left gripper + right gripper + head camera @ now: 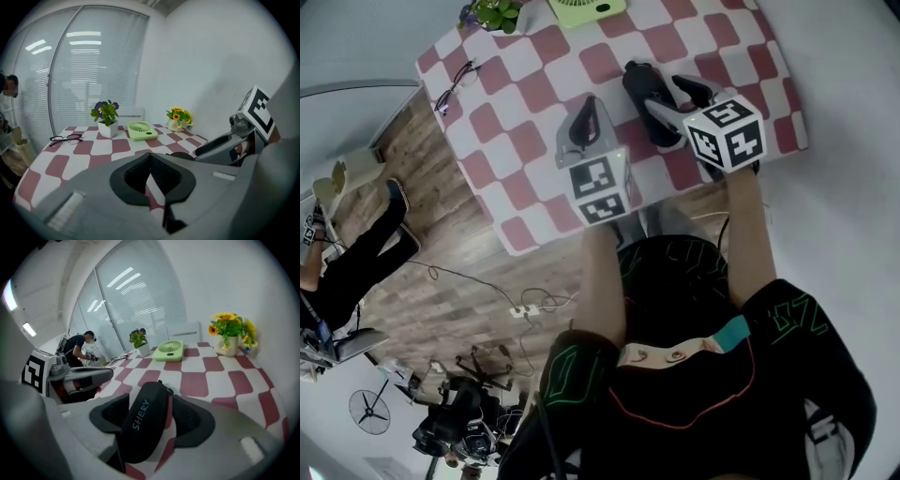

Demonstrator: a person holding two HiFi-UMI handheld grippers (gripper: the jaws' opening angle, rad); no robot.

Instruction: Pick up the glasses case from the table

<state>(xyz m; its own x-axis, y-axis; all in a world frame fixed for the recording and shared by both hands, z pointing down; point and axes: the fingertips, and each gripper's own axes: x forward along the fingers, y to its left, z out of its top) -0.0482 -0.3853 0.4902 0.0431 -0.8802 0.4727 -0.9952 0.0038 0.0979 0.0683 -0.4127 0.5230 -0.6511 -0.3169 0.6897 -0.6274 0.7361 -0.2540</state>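
Between the fingers of the right gripper (152,414) lies the glasses case (643,90): black, closed, lengthwise on the checked tablecloth (525,94); contents not visible. Fingers apart. One pad sits close against the case's side, contact unclear; a strip of cloth shows at the other. Left gripper (150,174) stands just beside, off the right fingers' left, its fingers together on nothing. Beyond both sets of fingertips: green fan (142,131), white pot (107,129) holding a purple-flowered plant, vase (174,125) of yellow flowers. Spectacles (66,138) lie well off to the left fingers' left.
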